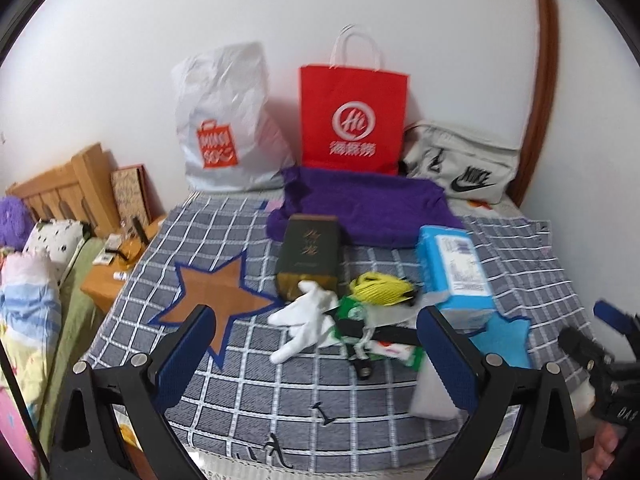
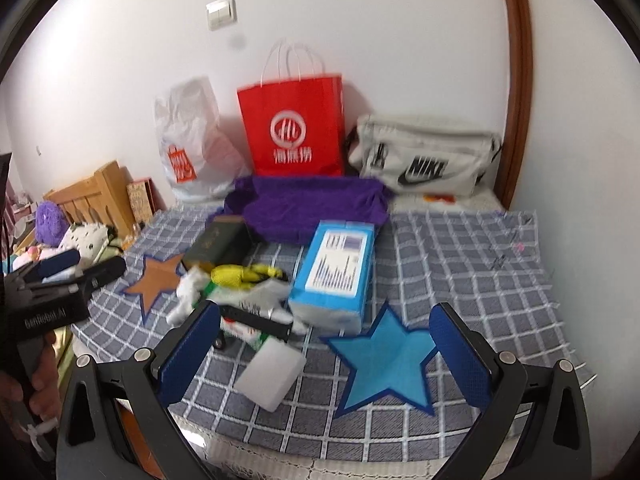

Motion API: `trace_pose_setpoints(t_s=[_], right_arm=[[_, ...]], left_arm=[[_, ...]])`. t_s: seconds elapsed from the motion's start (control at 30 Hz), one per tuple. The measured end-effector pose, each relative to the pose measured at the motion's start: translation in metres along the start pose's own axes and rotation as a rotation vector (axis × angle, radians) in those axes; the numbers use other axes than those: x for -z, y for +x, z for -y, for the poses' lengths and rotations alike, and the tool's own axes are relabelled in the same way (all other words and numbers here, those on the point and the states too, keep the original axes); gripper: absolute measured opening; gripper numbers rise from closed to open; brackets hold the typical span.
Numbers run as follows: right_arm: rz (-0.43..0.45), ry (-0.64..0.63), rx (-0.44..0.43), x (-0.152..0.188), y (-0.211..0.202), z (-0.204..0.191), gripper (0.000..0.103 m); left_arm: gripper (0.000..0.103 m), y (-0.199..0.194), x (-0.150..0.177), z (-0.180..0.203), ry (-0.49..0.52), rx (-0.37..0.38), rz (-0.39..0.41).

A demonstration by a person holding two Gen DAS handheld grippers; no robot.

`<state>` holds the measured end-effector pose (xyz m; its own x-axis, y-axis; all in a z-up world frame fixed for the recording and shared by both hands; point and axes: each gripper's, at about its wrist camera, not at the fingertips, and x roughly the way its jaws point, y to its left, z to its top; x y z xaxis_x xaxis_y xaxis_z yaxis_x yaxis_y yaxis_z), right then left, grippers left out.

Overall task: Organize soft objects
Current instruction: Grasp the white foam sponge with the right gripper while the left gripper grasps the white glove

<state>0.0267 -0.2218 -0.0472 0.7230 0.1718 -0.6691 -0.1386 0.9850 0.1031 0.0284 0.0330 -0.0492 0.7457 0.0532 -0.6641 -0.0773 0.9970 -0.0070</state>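
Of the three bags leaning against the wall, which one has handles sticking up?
The red paper bag in the middle, with white loop handles. The white plastic bag on its left and the grey Nike bag on its right show none.

Left gripper spread wide at bottom of frame, empty. Centre: white glove, yellow cord, dark box (gold base), blue box. Purple cloth behind; red bag upper centre.
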Motion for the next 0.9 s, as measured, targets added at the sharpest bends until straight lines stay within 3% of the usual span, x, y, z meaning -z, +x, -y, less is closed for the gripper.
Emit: trace_pose_setpoints(t_s=[0.2, 0.4, 0.57, 0.7, 0.77, 0.83, 0.9], right_arm=[[-0.125, -0.025, -0.017, 0.028, 0.053, -0.011, 0.103], [-0.217, -0.009, -0.065, 0.052, 0.095, -0.026, 0.103], [-0.269, 0.019, -0.085, 0.066, 0.119, -0.041, 0.103], [-0.279, -0.006, -0.042, 0.072, 0.134, -0.056, 0.103], [-0.287, -0.021, -0.009, 0.077, 0.141, -0.059, 0.099], [-0.307, -0.023, -0.001, 0.081, 0.149, -0.055, 0.087], [-0.292, -0.023, -0.040, 0.081, 0.146, -0.048, 0.086]], left_arm=[[0.102, 0.038, 0.010, -0.021, -0.037, -0.054, -0.067], [0.102, 0.057, 0.016, -0.035, -0.058, -0.058, -0.094], [0.102, 0.071, 0.018, -0.041, -0.062, -0.045, -0.099], [0.102, 0.084, 0.023, -0.045, -0.059, -0.028, -0.112], [0.102, 0.092, 0.026, -0.047, -0.052, -0.019, -0.128], [0.102, 0.102, 0.030, -0.049, -0.041, -0.011, -0.144], [0.101, 0.109, 0.034, -0.052, -0.039, -0.006, -0.153]])
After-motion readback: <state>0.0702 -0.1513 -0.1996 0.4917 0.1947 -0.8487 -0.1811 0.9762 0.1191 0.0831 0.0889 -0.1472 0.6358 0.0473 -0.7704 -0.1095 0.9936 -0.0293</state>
